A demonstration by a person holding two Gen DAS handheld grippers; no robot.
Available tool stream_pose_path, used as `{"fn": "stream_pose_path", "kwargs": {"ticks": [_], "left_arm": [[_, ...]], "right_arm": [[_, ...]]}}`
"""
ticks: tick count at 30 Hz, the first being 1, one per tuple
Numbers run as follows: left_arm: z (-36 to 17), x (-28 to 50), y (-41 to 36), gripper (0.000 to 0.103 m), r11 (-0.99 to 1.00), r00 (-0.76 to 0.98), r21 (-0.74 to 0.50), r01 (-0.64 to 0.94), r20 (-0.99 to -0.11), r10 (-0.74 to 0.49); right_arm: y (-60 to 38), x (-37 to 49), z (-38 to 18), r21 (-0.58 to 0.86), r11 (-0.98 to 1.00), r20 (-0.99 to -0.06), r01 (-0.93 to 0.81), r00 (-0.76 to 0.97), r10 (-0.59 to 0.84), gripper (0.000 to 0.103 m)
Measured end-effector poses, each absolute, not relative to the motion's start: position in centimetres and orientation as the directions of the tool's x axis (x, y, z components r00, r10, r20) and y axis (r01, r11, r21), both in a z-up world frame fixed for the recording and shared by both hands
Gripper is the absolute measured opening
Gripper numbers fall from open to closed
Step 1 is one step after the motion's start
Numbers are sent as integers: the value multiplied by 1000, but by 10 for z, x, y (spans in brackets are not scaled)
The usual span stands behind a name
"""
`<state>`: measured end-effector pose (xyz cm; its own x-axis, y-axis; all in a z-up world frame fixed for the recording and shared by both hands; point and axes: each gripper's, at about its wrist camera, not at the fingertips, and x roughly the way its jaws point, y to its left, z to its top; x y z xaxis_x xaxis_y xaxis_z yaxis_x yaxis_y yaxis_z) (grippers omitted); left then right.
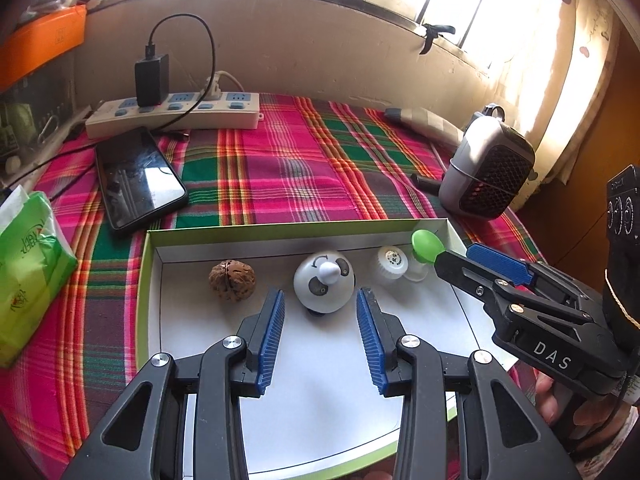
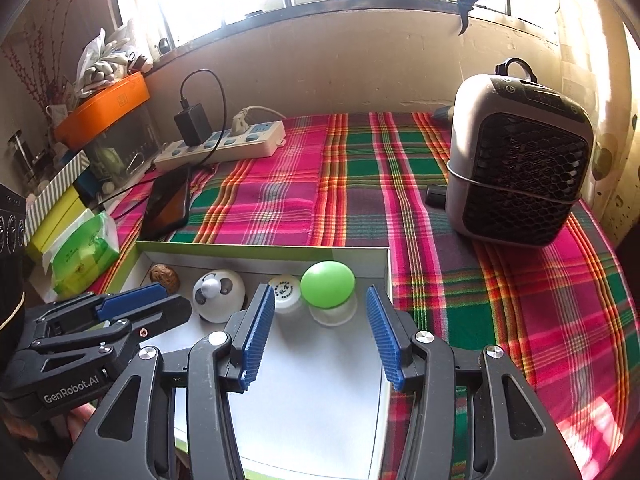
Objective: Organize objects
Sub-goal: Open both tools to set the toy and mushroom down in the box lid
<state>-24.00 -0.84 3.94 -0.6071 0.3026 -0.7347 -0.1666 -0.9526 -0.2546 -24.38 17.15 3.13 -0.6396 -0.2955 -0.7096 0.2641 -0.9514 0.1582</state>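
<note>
A shallow white box with green walls point(image 1: 280, 227) point(image 2: 256, 249) lies on the plaid cloth. Along its far wall stand a walnut point(image 1: 232, 281) point(image 2: 165, 275), a white panda-faced toy point(image 1: 323, 283) point(image 2: 218, 295), a small white jar point(image 1: 393, 261) point(image 2: 285, 290) and a green-capped clear item point(image 1: 426, 245) point(image 2: 328, 285). My left gripper point(image 1: 320, 300) is open and empty, just short of the panda toy. My right gripper point(image 2: 321, 307) is open and empty, its fingers to either side of the green-capped item. Each gripper shows in the other's view: right point(image 1: 460, 259), left point(image 2: 176, 300).
A black phone point(image 1: 138, 178) point(image 2: 168, 202), a power strip with charger point(image 1: 172, 114) point(image 2: 222, 144) and a green tissue pack point(image 1: 28, 276) point(image 2: 82, 254) lie left and behind. A grey fan heater point(image 1: 486, 168) point(image 2: 516, 160) stands at the right. Wall and window lie beyond.
</note>
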Motion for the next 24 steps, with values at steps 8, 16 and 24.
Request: {"fn": "stream_pose_path", "kwargs": {"ticks": [8,16,24], "left_arm": [[45,-213,-19,36,-958,-636,-242,-151,-719,282],[43,-183,-31,36,-960,-645,-243,-136,-714,272],[41,-148,-38,36,-959,-647,-246,-142,-710,278]], "right_arm": [[180,-222,35,182,-951,-697,250,-649,-304,49],[184,-194,36,181,-950,-688,254,-657,-307,49],[181,-160,36,173,-946,-677,273,-665,-316,49]]}}
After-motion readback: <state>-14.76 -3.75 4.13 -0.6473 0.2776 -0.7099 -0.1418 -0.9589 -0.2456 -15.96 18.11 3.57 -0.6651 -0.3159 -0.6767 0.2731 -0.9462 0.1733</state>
